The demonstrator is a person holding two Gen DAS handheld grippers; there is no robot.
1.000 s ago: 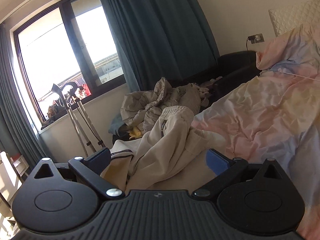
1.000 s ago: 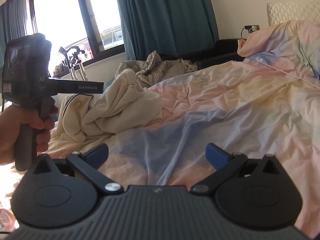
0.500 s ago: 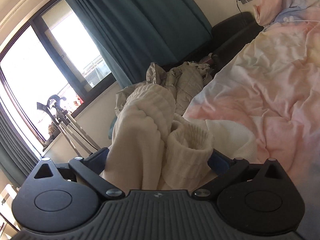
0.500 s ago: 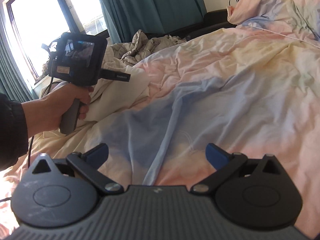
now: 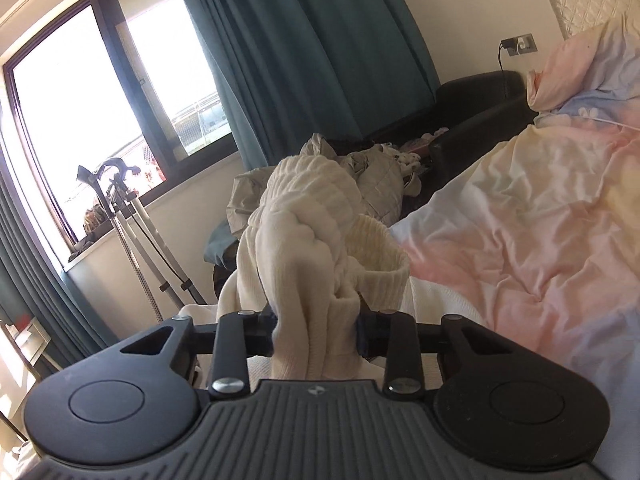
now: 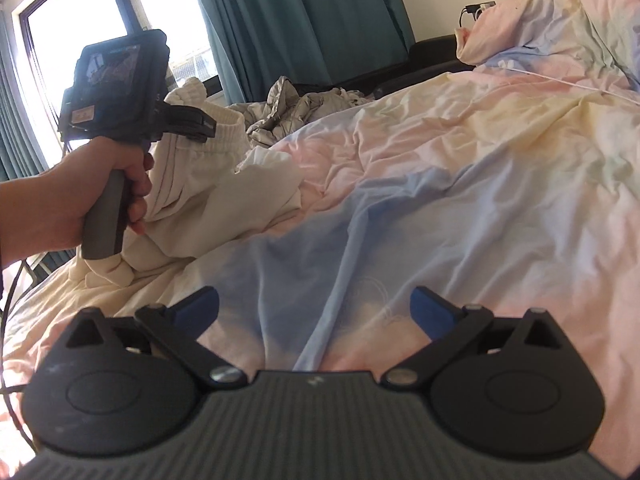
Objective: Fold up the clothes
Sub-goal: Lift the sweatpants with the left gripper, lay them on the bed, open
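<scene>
My left gripper (image 5: 316,330) is shut on a cream garment (image 5: 308,240), pinching a bunch of cloth beside its ribbed cuff and holding it up off the bed. From the right wrist view the left gripper (image 6: 196,124) holds the garment (image 6: 208,184) by its ribbed edge, and the rest hangs down onto the bed at the left. My right gripper (image 6: 314,306) is open and empty, low over the pastel duvet (image 6: 460,184), to the right of the garment.
A grey quilted jacket (image 6: 304,106) lies crumpled at the bed's far side. A dark sofa (image 5: 476,100) stands by the wall. Crutches (image 5: 132,220) lean under the window. Teal curtains (image 5: 320,48) hang behind. A pillow (image 6: 560,12) lies at the bed's head.
My left gripper has shut on the cream garment and lifted it. The right gripper has stayed open, shifting a little over the duvet.
</scene>
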